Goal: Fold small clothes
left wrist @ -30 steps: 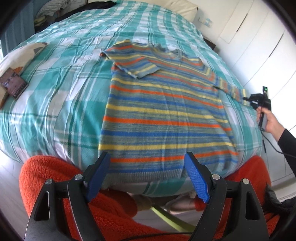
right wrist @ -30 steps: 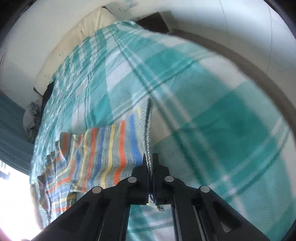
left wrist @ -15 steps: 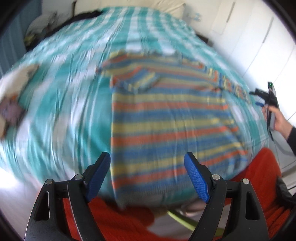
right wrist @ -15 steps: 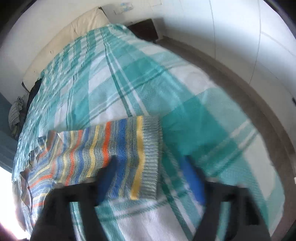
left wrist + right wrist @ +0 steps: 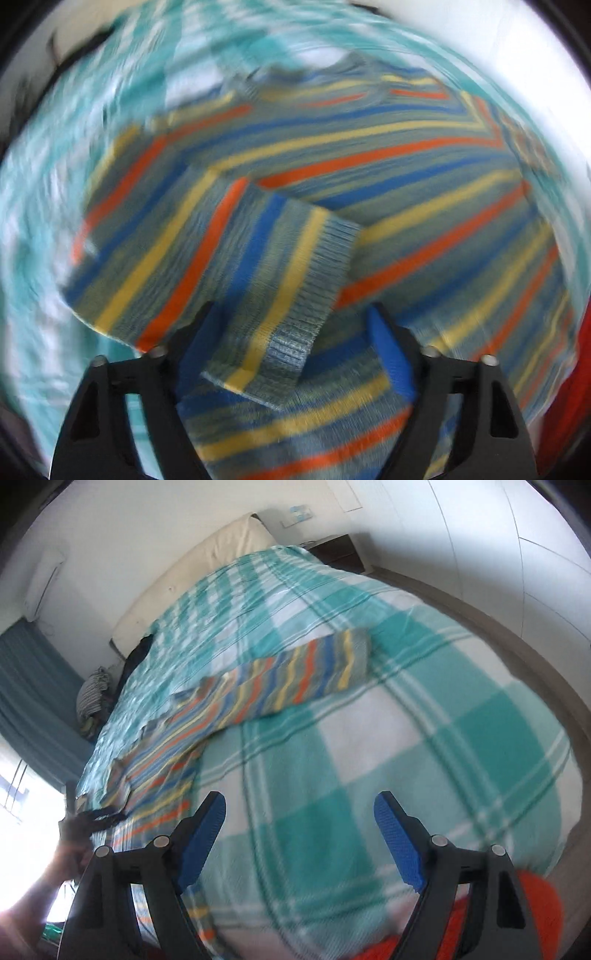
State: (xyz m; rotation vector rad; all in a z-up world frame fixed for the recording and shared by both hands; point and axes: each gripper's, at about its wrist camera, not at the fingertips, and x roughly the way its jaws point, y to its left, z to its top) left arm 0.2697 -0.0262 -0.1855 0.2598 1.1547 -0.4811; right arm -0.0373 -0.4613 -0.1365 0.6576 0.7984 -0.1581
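Bare checked bedspread (image 5: 424, 738) fills the frame's right half; the striped sweater (image 5: 295, 679) lies across centre-left.

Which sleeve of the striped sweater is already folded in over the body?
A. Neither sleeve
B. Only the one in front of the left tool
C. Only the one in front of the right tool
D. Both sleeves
B: the folded sleeve lies across the striped sweater before the open left tool, while the other sleeve lies stretched out on the plaid bedspread.
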